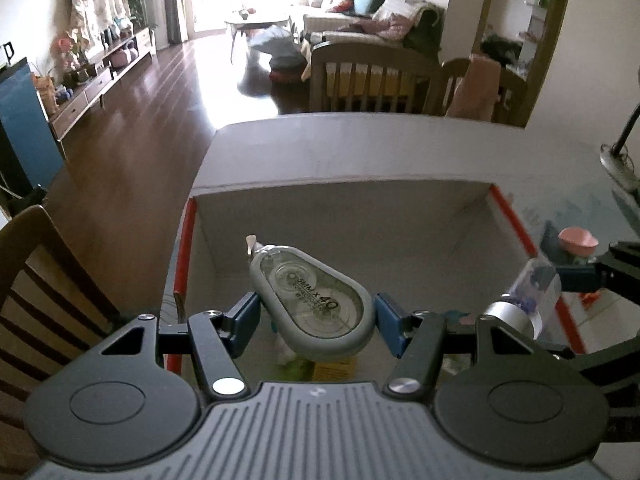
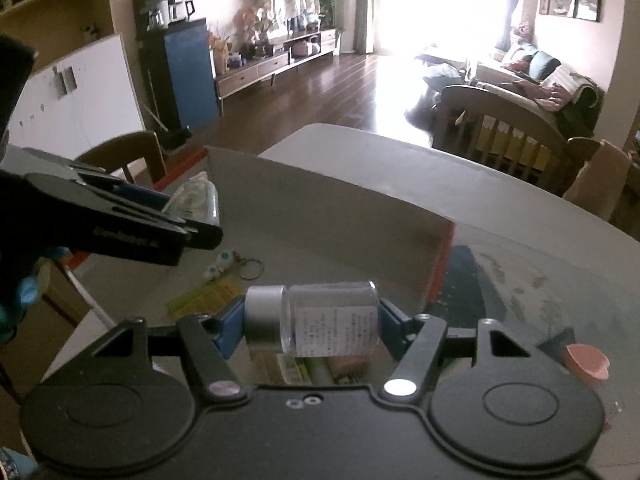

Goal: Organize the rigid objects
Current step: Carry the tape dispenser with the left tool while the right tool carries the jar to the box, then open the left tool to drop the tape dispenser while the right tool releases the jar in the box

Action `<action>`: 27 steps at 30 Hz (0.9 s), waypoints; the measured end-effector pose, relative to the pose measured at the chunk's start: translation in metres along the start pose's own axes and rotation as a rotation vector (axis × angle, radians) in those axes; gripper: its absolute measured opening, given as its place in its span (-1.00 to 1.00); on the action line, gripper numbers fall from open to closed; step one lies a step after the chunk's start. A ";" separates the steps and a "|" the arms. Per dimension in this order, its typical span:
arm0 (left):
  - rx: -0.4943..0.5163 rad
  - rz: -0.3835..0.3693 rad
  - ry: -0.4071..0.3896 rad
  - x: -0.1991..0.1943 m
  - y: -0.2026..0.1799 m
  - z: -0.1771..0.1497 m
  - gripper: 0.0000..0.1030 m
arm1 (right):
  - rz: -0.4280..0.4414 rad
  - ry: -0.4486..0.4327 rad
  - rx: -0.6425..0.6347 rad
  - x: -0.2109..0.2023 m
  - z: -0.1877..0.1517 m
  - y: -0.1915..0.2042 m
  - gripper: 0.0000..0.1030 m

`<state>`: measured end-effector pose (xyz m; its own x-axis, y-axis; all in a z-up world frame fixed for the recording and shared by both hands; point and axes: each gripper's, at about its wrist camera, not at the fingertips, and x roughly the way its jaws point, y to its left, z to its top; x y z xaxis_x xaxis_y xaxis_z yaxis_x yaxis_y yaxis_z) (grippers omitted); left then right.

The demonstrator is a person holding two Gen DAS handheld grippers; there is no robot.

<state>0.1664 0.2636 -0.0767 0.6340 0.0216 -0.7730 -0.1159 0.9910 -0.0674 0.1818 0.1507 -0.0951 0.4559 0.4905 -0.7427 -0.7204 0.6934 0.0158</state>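
Mid-run here: my left gripper (image 1: 316,314) is clamped on a smooth grey teardrop correction tape (image 1: 312,300) and my right gripper (image 2: 310,324) pinches a clear little bottle (image 2: 312,318) with a brushed metal cap, both hanging over the cardboard box (image 1: 340,204). A keychain (image 2: 240,266) and leaflets already lie below. A pink cap (image 2: 586,364) sits outside, right of my right gripper.

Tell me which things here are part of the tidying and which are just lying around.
Part of the job: correction tape in left gripper; bottle in right gripper; box; keyring inside it.

Just around: pink cap, chairs, sofa.
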 end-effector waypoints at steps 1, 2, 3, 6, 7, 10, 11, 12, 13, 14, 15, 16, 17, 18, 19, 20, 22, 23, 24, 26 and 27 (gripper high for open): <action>0.004 -0.001 0.005 0.004 0.001 0.000 0.18 | -0.006 0.006 -0.004 0.004 0.000 0.002 0.30; 0.009 -0.002 0.008 0.008 0.002 0.001 0.18 | -0.012 0.013 -0.007 0.008 0.001 0.002 0.30; 0.014 -0.004 0.012 0.011 0.003 0.001 0.18 | -0.012 0.019 -0.008 0.012 0.002 0.003 0.30; 0.026 -0.008 0.030 0.022 0.003 0.002 0.18 | -0.020 0.041 -0.017 0.024 0.003 0.005 0.30; 0.028 -0.006 0.041 0.027 0.004 0.002 0.18 | -0.021 0.049 -0.019 0.027 0.003 0.005 0.30; 0.020 -0.010 0.071 0.040 0.007 0.000 0.18 | -0.018 0.078 -0.033 0.037 0.002 0.010 0.30; 0.015 -0.010 0.078 0.043 0.009 -0.001 0.18 | -0.022 0.084 -0.039 0.039 0.002 0.012 0.30; 0.013 -0.012 0.084 0.046 0.011 -0.002 0.18 | -0.022 0.089 -0.043 0.043 0.002 0.012 0.30; 0.012 -0.013 0.089 0.047 0.013 -0.004 0.18 | -0.021 0.095 -0.045 0.046 0.003 0.013 0.30; 0.010 -0.012 0.093 0.049 0.014 -0.006 0.18 | -0.019 0.103 -0.048 0.048 0.003 0.014 0.30; 0.008 -0.013 0.099 0.051 0.015 -0.007 0.18 | -0.018 0.110 -0.050 0.050 0.003 0.015 0.30; 0.013 -0.011 0.099 0.051 0.014 -0.009 0.18 | -0.019 0.116 -0.051 0.052 0.002 0.015 0.30; 0.019 -0.009 0.099 0.052 0.014 -0.010 0.18 | -0.019 0.123 -0.052 0.052 0.001 0.015 0.30; 0.021 -0.008 0.101 0.052 0.014 -0.011 0.18 | -0.019 0.134 -0.049 0.053 0.001 0.015 0.30; 0.021 -0.009 0.101 0.052 0.014 -0.012 0.18 | -0.017 0.143 -0.046 0.054 0.000 0.015 0.30; 0.020 -0.011 0.101 0.052 0.014 -0.013 0.18 | -0.013 0.148 -0.044 0.054 0.001 0.015 0.30; 0.021 -0.009 0.100 0.051 0.014 -0.014 0.18 | -0.018 0.147 -0.044 0.055 0.003 0.014 0.31; 0.022 -0.007 0.100 0.051 0.014 -0.015 0.18 | -0.018 0.152 -0.041 0.054 0.002 0.014 0.31; 0.023 -0.006 0.100 0.050 0.013 -0.015 0.18 | -0.013 0.156 -0.038 0.056 0.003 0.013 0.31; 0.023 -0.007 0.100 0.049 0.012 -0.016 0.18 | -0.008 0.159 -0.038 0.056 0.005 0.011 0.31; 0.024 -0.006 0.101 0.049 0.012 -0.015 0.18 | -0.005 0.157 -0.039 0.055 0.005 0.011 0.32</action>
<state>0.1846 0.2748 -0.1250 0.5544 0.0029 -0.8323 -0.0931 0.9939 -0.0585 0.2012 0.1878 -0.1321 0.3745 0.3959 -0.8384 -0.7390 0.6736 -0.0120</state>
